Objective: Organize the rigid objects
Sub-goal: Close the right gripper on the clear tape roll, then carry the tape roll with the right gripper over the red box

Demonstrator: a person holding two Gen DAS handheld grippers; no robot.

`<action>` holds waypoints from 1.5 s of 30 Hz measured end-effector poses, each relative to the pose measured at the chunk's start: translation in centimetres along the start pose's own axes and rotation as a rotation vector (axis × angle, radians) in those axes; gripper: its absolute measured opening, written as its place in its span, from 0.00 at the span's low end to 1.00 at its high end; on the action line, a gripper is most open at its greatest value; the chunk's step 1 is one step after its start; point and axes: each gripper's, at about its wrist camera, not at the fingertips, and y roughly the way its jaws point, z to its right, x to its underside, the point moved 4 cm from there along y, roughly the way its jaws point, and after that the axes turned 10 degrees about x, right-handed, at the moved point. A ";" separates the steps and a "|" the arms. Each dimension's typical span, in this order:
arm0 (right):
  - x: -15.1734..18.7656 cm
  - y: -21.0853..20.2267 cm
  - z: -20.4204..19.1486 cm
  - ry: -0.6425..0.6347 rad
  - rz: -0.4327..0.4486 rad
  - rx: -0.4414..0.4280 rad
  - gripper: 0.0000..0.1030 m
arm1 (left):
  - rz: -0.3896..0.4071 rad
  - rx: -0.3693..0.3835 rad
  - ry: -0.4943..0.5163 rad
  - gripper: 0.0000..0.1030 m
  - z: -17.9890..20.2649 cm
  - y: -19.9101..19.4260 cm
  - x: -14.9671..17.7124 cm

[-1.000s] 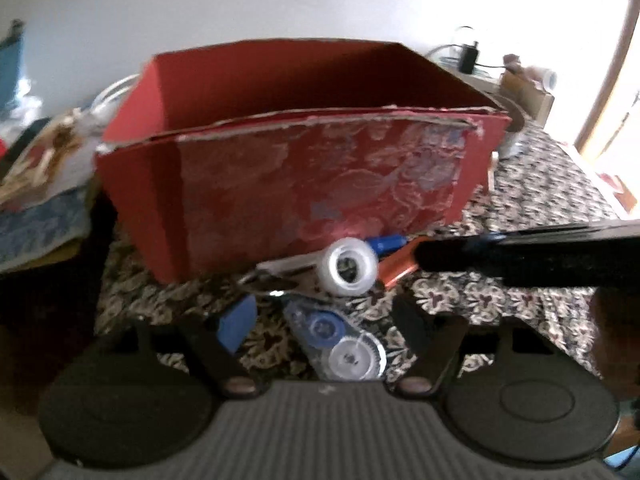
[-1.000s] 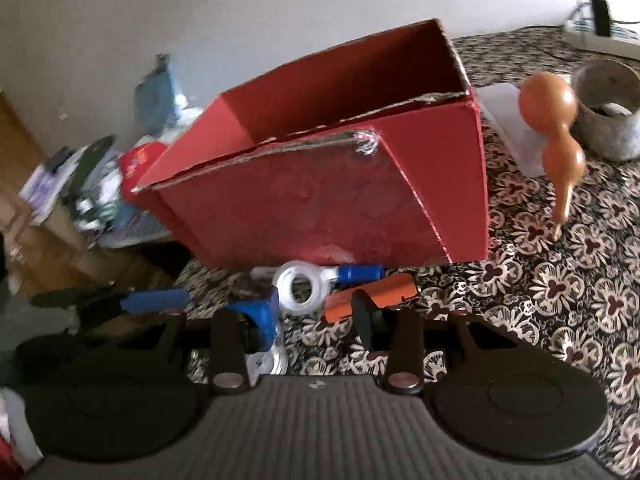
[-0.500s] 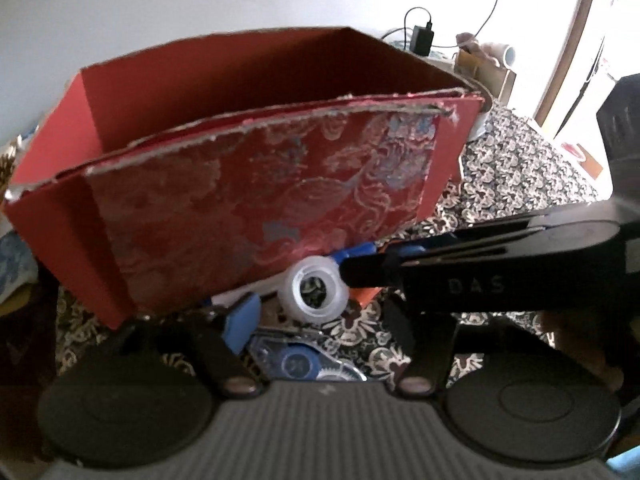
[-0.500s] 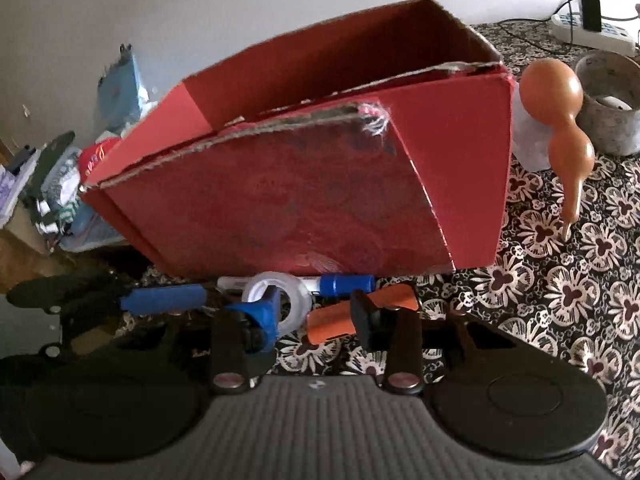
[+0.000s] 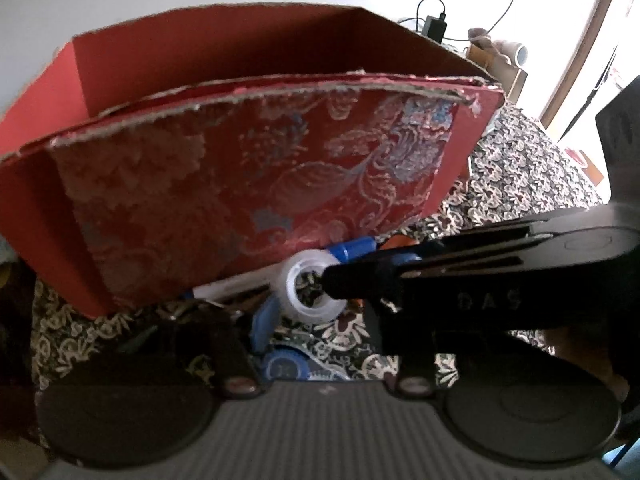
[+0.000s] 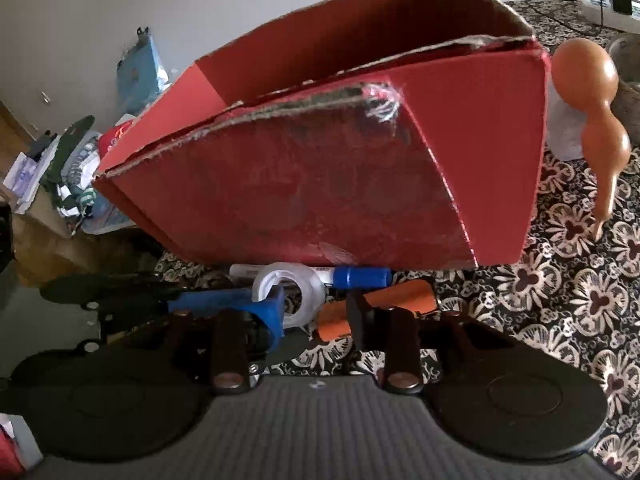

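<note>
- The small clutter lies on the patterned table [image 6: 560,280] in a tight bunch against the foot of the red box [image 6: 340,184]: a clear tape roll [image 6: 308,284], a blue-capped marker [image 6: 362,277] behind it touching the box wall, an orange piece [image 6: 400,304] just beside the roll, and a blue-wheeled corrector [image 5: 286,366] nearer the left camera.
- The right tool [image 6: 316,312] is half-narrowed and its jaws are closing, with the roll's rim and the orange piece's end both between them. It could catch two things at once, or nip only the rim and tip the roll away.
- The left tool [image 5: 320,320] has its jaws closing too, above the corrector; whether its pads touch anything I cannot tell. The right tool's black finger crosses directly in front of it, so the two may knock together.
- The box is close ahead; a forward nudge would likely shove it or wedge the marker under its edge.
</note>
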 end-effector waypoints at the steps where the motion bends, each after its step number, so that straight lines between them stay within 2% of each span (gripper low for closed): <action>1: -0.1 0.2 -0.1 -0.009 -0.003 -0.004 0.13 | -0.003 -0.005 -0.005 0.30 -0.1 0.1 0.0; 4: -0.3 0.7 -0.4 -0.029 -0.011 -0.021 0.07 | -0.006 -0.014 -0.013 0.25 -0.2 0.3 0.1; 7: -0.5 0.8 -0.6 -0.045 -0.004 0.006 0.00 | -0.003 -0.020 -0.016 0.23 -0.3 0.1 0.1; 9: -0.5 0.7 -0.3 -0.037 0.000 0.016 0.00 | -0.002 -0.019 -0.011 0.13 -0.2 -0.1 0.0; 16: 0.1 -2.6 1.5 -0.020 0.001 0.029 0.00 | 0.007 0.060 0.056 0.10 2.4 -2.0 -0.4; 22: -1.2 -9.4 3.2 -0.022 0.102 0.066 0.00 | 0.123 0.167 0.145 0.09 6.3 -6.1 -3.5; 26: -4.1 -13.5 2.6 -0.046 0.231 0.063 0.00 | 0.247 0.205 0.174 0.08 7.1 -9.6 -7.3; 28: -6.1 -14.6 1.8 -0.079 0.298 0.070 0.00 | 0.307 0.203 0.170 0.08 6.9 -11.1 -9.3; 31: -9.3 -13.8 0.2 -0.115 0.323 0.041 0.00 | 0.358 0.153 0.157 0.08 5.5 -12.1 -11.7; 33: -10.9 -12.1 -1.5 -0.146 0.296 0.013 0.00 | 0.364 0.101 0.136 0.08 4.0 -12.0 -12.8; 36: -12.3 -8.3 -4.4 -0.175 0.185 -0.017 0.00 | 0.317 0.038 0.063 0.09 0.6 -10.6 -13.1; 39: -13.1 -3.5 -4.8 -0.178 0.031 -0.050 0.00 | 0.239 -0.016 -0.023 0.07 -2.6 -8.4 -12.6; 41: -13.1 -0.9 -4.9 -0.180 -0.054 -0.063 0.00 | 0.192 -0.026 -0.088 0.06 -4.7 -7.1 -12.1; 45: -12.8 2.0 -5.6 -0.172 -0.145 -0.081 0.00 | 0.136 -0.060 -0.172 0.05 -7.6 -5.4 -11.6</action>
